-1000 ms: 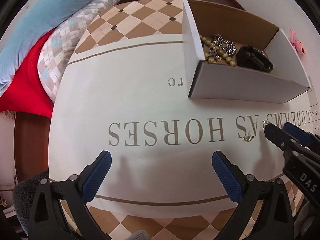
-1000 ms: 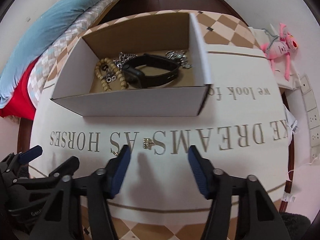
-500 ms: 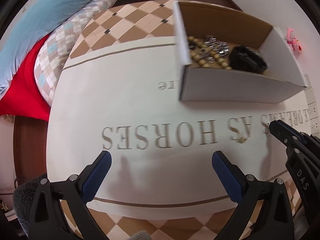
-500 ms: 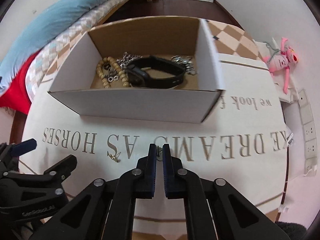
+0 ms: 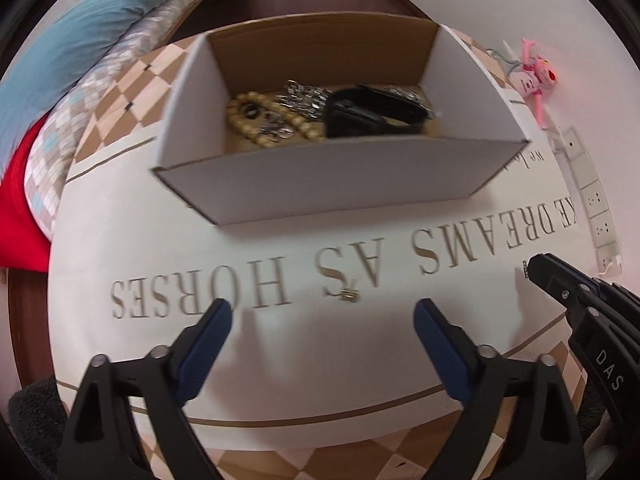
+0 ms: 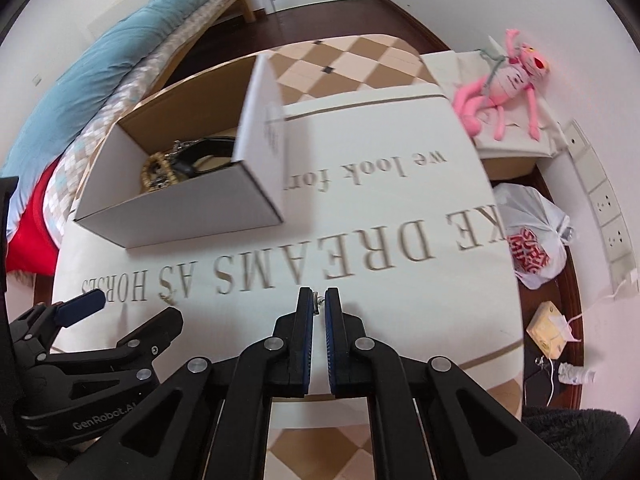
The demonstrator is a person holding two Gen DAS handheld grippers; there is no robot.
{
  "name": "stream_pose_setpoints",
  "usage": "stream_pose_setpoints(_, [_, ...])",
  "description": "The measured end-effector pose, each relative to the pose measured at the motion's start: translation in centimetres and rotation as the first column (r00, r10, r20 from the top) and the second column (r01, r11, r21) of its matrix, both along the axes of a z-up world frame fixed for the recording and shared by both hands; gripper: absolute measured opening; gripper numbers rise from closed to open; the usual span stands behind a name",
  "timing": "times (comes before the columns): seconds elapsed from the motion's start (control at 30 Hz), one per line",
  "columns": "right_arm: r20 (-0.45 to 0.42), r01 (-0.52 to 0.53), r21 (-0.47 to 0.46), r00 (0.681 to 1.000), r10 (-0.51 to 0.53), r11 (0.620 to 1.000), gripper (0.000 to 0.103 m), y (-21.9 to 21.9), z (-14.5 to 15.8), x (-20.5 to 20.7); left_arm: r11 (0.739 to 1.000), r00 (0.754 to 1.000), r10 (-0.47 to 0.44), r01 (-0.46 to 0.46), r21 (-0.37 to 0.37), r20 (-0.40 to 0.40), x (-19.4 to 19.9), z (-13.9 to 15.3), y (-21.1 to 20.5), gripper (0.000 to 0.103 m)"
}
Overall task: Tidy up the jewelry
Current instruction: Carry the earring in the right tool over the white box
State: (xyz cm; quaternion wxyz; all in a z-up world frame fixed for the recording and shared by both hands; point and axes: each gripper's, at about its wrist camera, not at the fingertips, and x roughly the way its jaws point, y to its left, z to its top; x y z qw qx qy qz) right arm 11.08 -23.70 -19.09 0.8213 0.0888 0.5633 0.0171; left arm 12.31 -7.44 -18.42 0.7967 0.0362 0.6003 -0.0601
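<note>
Earring (image 6: 319,300), a small metal piece, sits pinched at the tips of the right hand-held gripper (image 6: 319,303), lower centre of frame. Another earring (image 5: 349,295) lies on the worktop (image 5: 360,352) ahead of the left hand-held gripper (image 5: 322,322), which gapes wide, holding nothing. Box (image 5: 320,184) of jewelry stands above, mid-frame.

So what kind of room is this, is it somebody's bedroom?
Probably a bedroom at home. A bed with a light blue quilt runs along the left, a pink stuffed toy lies beside the table, and a white cardboard box of jewelry sits on the lettered cream tablecloth.
</note>
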Motion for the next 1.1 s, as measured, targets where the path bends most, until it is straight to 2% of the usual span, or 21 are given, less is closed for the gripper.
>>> stream_pose_setpoints(0.13, [0.002,0.015,0.003,1.0,-0.015,1.0,0.006,-0.5,-0.1,-0.1,1.0,1.0,-0.011,0.011,0.002,0.004,0.2,-0.7,-0.1,0.077])
stream_pose_setpoints(0.27, [0.002,0.024,0.003,1.0,-0.024,1.0,0.006,-0.9,-0.3,-0.1,1.0,1.0,-0.017,0.017,0.009,0.002,0.4,-1.1,-0.2,0.067])
stream_pose_setpoints(0.37, [0.002,0.03,0.006,1.0,-0.03,1.0,0.006,-1.1,-0.4,-0.1,1.0,1.0,-0.019,0.019,0.004,0.009,0.3,-1.3,-0.4,0.066])
stream_pose_setpoints(0.53, [0.003,0.034,0.008,0.999,-0.034,0.999,0.006,-1.3,-0.4,0.0,1.0,0.999,-0.025,0.025,0.001,0.022,0.5,-1.0,-0.5,0.053])
stream_pose_setpoints(0.6, [0.003,0.037,0.009,0.999,-0.037,0.999,0.006,-1.4,-0.5,0.0,1.0,0.999,-0.029,0.029,0.0,0.03,0.6,-0.8,-0.6,0.038])
stream_pose_setpoints(0.67, [0.003,0.038,0.01,0.999,-0.038,0.999,0.006,-1.3,-0.5,0.0,0.999,0.999,-0.033,0.033,-0.001,0.033,0.8,-0.7,-0.6,0.029])
stream_pose_setpoints(0.7, [0.003,0.038,0.01,0.999,-0.038,0.999,0.006,-1.3,-0.5,0.0,0.999,0.999,-0.036,0.036,-0.002,0.036,0.8,-0.6,-0.6,0.019])
stream_pose_setpoints(0.8, [0.006,0.035,0.01,0.999,-0.035,0.999,0.006,-1.3,-0.4,-0.1,0.999,0.998,-0.046,0.046,-0.004,0.041,1.0,-0.6,-0.6,0.006])
stream_pose_setpoints(1.0, [0.029,0.026,0.025,0.999,-0.027,0.999,0.006,-0.8,0.8,-0.1,0.999,0.999,-0.038,0.039,-0.03,0.039,0.7,-0.2,0.3,0.006])
stream_pose_setpoints(1.1, [0.048,0.016,0.044,0.999,-0.018,0.999,0.006,-0.4,2.0,-0.1,0.997,0.998,-0.027,0.03,-0.067,0.048,0.4,1.3,1.0,0.006])
